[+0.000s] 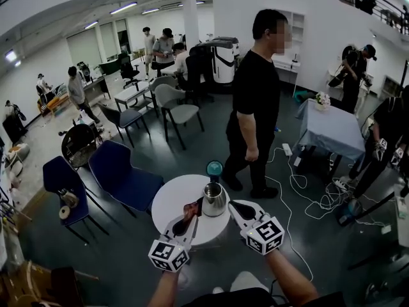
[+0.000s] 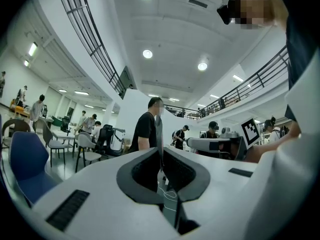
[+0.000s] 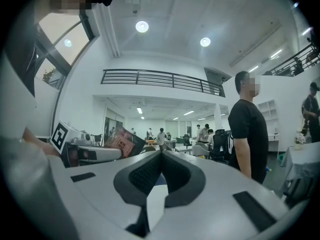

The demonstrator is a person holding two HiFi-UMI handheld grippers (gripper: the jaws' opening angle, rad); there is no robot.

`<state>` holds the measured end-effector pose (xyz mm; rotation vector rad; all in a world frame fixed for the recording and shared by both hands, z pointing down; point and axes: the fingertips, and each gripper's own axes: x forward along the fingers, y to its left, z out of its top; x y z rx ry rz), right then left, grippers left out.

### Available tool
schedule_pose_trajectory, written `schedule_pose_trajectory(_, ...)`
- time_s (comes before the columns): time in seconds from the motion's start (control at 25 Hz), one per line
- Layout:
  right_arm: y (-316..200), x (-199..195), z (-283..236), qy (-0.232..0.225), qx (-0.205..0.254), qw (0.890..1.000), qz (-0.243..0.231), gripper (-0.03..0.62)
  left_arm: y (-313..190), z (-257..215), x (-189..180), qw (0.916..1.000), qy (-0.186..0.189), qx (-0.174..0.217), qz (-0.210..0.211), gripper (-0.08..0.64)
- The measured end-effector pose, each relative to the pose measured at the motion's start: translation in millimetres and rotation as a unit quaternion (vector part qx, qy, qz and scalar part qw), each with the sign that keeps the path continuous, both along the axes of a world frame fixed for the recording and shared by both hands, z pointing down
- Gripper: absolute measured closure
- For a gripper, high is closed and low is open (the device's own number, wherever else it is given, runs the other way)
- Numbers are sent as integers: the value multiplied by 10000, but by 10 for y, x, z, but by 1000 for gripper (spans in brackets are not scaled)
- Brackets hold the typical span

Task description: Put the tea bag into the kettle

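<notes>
A steel kettle (image 1: 214,200) stands open-topped on the round white table (image 1: 169,203). My left gripper (image 1: 190,213) is shut on a red-brown tea bag packet (image 1: 191,208), held just left of the kettle. In the left gripper view the packet (image 2: 159,130) shows edge-on as a thin strip rising from the closed tips. The right gripper view shows that packet (image 3: 122,143) from the side, sticking out of the left gripper (image 3: 95,154). My right gripper (image 1: 239,208) hovers to the right of the kettle, shut and empty; its tips (image 3: 161,153) meet.
A teal round object (image 1: 214,167) sits on the table behind the kettle. A person in black (image 1: 255,101) stands close behind the table. Blue chairs (image 1: 121,178) stand to the left, cables (image 1: 300,184) lie on the floor to the right, and a draped table (image 1: 332,130) is beyond.
</notes>
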<state>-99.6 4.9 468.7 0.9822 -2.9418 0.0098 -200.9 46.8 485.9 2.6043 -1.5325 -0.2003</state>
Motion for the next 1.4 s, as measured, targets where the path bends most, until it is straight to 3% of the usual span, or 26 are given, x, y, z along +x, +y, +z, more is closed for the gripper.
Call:
schedule_pose_trajectory(0.32, -136, -95, -76, -4, 103, 9999, 9, 575, -67, 29, -137, 9999, 121, -53, -84, 537)
schedule_pose_trajectory(0.68, -394, 17, -113, -135, 139, 9998, 91, 575, -313, 11, -24, 9999, 63, -44, -88, 537)
schedule_pose_trajectory(1.4, -1349, 271, 10, -154, -22, 9998, 130, 575, -1221, 215, 142, 9993, 106, -277, -245, 537)
